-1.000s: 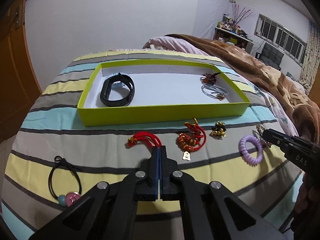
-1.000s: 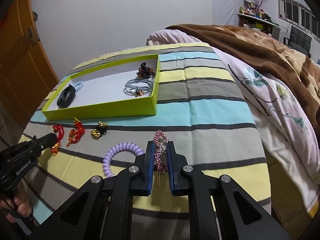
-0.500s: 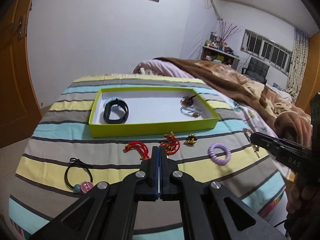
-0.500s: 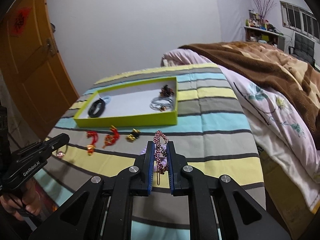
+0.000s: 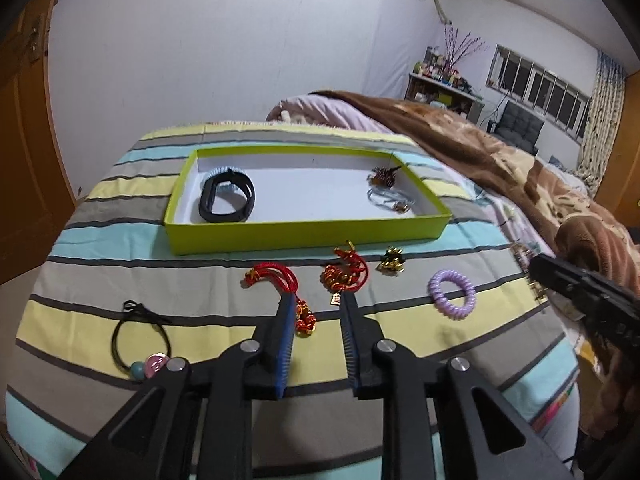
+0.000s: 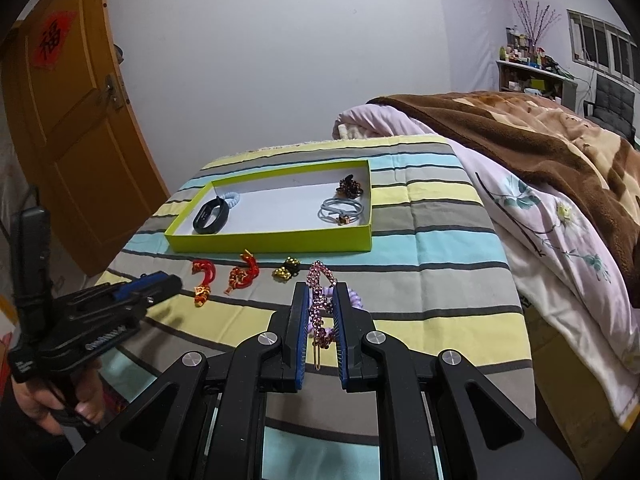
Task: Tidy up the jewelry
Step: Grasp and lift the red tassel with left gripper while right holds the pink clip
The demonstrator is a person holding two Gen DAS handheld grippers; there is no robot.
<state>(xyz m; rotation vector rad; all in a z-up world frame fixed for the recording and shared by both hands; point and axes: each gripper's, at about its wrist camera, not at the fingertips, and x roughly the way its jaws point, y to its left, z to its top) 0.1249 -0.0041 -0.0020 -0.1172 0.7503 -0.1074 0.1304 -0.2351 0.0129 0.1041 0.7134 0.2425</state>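
Near the bed's edge, my right gripper pinches the rhinestone hair clip; my left gripper hangs wide open, empty.

At the upper left of the right wrist view, a red diamond sign on the wooden door bears the character 福.

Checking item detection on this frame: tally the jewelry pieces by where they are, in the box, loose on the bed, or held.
In the green box: 4 (black band, light blue scrunchie, dark claw clip, pale hair ties)
Loose on the striped sheet: 5 (2 red cord charms, gold charm, purple coil tie, black hair tie)
Held in the right gripper: 1 (rhinestone hair clip)
Total: 10
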